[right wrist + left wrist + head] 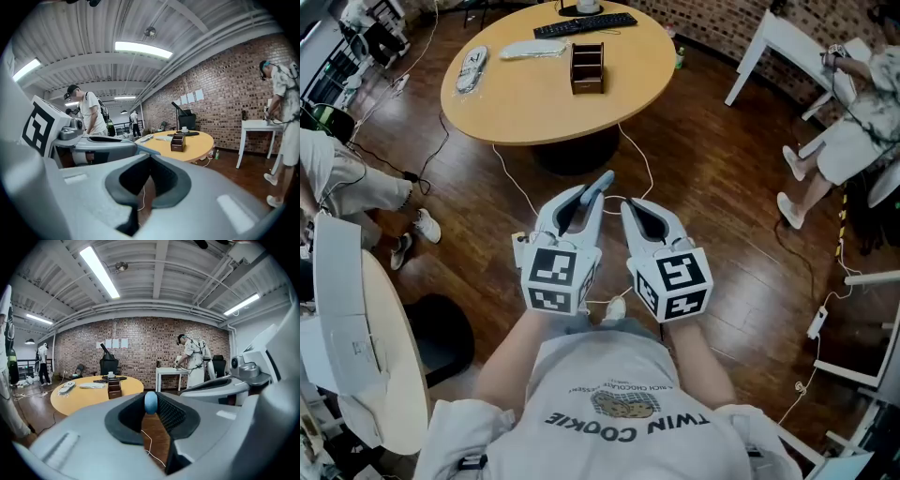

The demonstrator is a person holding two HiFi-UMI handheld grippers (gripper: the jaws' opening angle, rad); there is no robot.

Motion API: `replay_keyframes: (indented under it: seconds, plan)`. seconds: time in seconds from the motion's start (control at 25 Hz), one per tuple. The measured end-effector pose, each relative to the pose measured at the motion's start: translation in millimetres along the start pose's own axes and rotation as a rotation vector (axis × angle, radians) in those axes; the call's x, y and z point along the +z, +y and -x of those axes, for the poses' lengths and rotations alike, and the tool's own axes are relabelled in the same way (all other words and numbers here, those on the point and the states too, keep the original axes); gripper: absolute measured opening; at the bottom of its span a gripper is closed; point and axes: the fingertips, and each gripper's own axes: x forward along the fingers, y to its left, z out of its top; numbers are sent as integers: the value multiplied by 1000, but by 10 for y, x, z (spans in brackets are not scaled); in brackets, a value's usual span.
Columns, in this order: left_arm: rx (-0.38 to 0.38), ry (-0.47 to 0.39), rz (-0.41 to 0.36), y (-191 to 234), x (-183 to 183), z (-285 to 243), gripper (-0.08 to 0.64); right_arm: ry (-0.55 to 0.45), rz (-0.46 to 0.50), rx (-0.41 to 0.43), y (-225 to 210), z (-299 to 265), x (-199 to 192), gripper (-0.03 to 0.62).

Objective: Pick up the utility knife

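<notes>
I hold both grippers side by side in front of my body, above the wooden floor and short of the round table (525, 108). My left gripper (602, 180) is shut on a slim blue object (151, 402), whose rounded end pokes out between the pads at the tip. It may be the utility knife, but its shape is mostly hidden. In the right gripper view the same blue object (149, 151) shows as a thin edge. My right gripper (630, 206) has its jaws together with nothing between them (150, 157).
On the table sit a brown organiser box (587, 67), a black keyboard (584, 23) and white items (532, 49). Cables (511, 178) trail over the floor. One person (853, 122) stands by a white table (778, 37) at right. Another person (356, 183) is at left.
</notes>
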Motion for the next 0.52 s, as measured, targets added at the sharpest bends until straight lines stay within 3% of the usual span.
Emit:
replay_keyframes:
  seconds: [0.52]
  plan:
    - [-21, -22, 21, 198, -53, 674, 77, -14, 18, -40, 686, 155, 48, 2]
